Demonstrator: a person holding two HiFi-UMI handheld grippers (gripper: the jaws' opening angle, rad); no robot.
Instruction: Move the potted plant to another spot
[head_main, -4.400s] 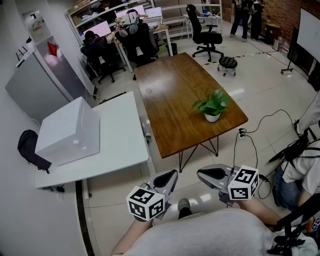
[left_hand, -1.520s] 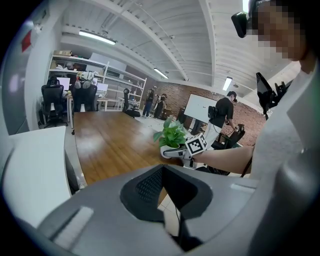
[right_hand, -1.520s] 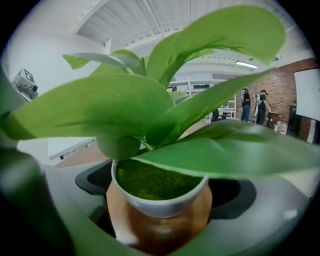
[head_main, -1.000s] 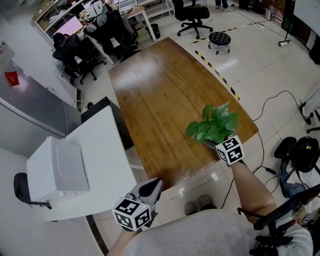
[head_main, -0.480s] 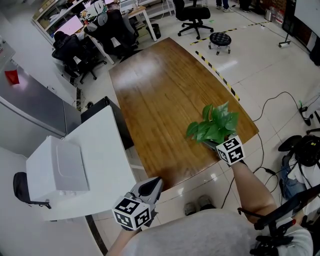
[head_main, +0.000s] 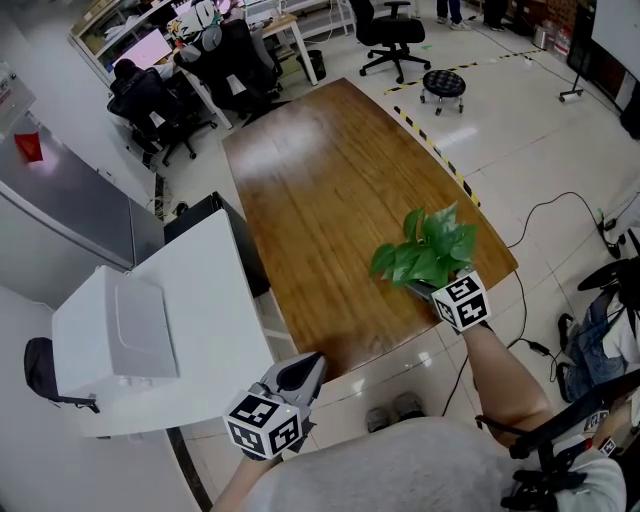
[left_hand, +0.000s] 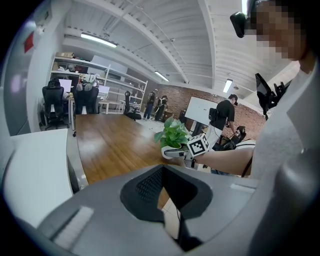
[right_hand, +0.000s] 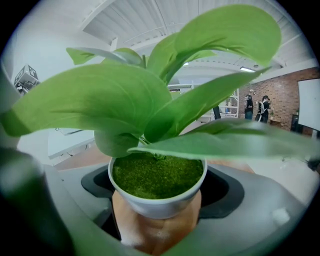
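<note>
The potted plant (head_main: 425, 250), green leaves in a small white pot (right_hand: 157, 192), stands near the right front corner of the brown wooden table (head_main: 320, 180). My right gripper (head_main: 428, 287) reaches in under the leaves. In the right gripper view its jaws sit on both sides of the pot with the pads against the pot's wall. The left gripper view shows the plant (left_hand: 172, 135) with the right gripper (left_hand: 175, 152) around its pot. My left gripper (head_main: 308, 365) hangs low off the table's near edge, shut with nothing in it.
A white table (head_main: 220, 290) bearing a white box (head_main: 125, 335) stands left of the wooden one. Office chairs (head_main: 150, 100) and desks crowd the far end. A black stool (head_main: 442, 80), floor cables (head_main: 560, 215) and a seated person (head_main: 605, 320) are to the right.
Since the earliest frame my right gripper has gone from near my body out to the plant's pot. Over the last second neither gripper nor the plant has moved.
</note>
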